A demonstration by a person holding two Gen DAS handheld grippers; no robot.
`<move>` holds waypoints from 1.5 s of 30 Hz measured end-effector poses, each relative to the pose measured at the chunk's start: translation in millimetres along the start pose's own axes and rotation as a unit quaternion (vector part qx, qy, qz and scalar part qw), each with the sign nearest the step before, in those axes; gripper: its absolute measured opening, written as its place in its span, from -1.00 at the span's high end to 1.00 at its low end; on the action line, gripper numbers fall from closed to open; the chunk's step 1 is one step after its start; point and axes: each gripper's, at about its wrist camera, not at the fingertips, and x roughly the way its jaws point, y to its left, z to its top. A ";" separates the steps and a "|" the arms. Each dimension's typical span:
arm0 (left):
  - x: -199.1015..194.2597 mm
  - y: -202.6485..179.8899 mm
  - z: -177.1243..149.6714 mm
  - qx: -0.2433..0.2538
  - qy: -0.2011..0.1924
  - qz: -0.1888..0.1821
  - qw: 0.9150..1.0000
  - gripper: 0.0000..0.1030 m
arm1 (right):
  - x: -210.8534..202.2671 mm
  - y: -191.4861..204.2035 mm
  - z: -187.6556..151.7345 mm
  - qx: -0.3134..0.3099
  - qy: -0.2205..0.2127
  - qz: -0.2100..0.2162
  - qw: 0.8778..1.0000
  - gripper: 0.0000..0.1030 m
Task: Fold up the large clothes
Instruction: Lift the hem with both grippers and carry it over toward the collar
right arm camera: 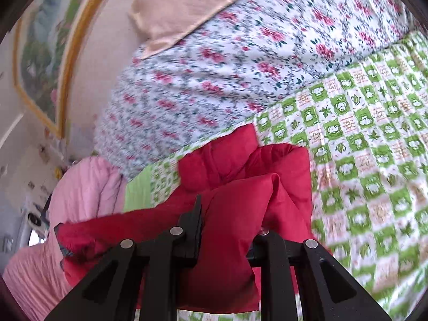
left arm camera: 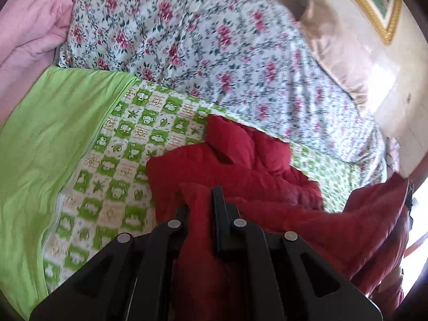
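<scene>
A red padded garment (left arm camera: pixel 251 165) lies bunched on the green-and-white checked bedcover (left arm camera: pixel 112 165). My left gripper (left arm camera: pixel 206 200) is shut on a fold of the red fabric, which drapes over its left finger and hangs down between the black arms. In the right wrist view the same red garment (right arm camera: pixel 240 176) is puffed up between the fingers of my right gripper (right arm camera: pixel 230 214), which is shut on a thick wad of it. The cloth hides the right finger's tip. Part of the garment stretches away to the right edge of the left wrist view (left arm camera: pixel 379 214).
A flowered quilt (left arm camera: pixel 214 40) is heaped at the back of the bed, with a beige pillow (left arm camera: pixel 342 53) on it. Pink bedding (left arm camera: pixel 29 32) and a plain green sheet (left arm camera: pixel 45 139) lie at the left. A gold-framed picture (right arm camera: pixel 45 61) hangs on the wall.
</scene>
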 end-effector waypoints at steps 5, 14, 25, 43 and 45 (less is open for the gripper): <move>50.2 13.5 19.1 -0.018 0.029 0.019 0.999 0.87 | 49.3 -15.3 27.7 0.018 0.006 -0.037 0.999 0.64; 114.4 48.2 33.4 -0.054 0.051 0.029 0.997 0.85 | 114.1 -74.5 46.2 0.105 0.013 -0.059 0.993 0.60; 101.8 66.9 48.7 -0.069 -0.002 0.018 0.997 0.79 | 157.0 -104.6 41.8 0.185 -0.018 -0.088 0.979 0.59; 73.8 -97.0 -33.9 0.137 0.046 -0.100 0.984 0.79 | 151.9 -80.4 68.8 0.163 -0.020 -0.088 0.982 -0.13; 91.0 -115.2 -48.6 0.164 0.066 -0.095 0.980 0.79 | 136.9 -77.7 71.0 0.160 -0.025 -0.078 0.984 -0.32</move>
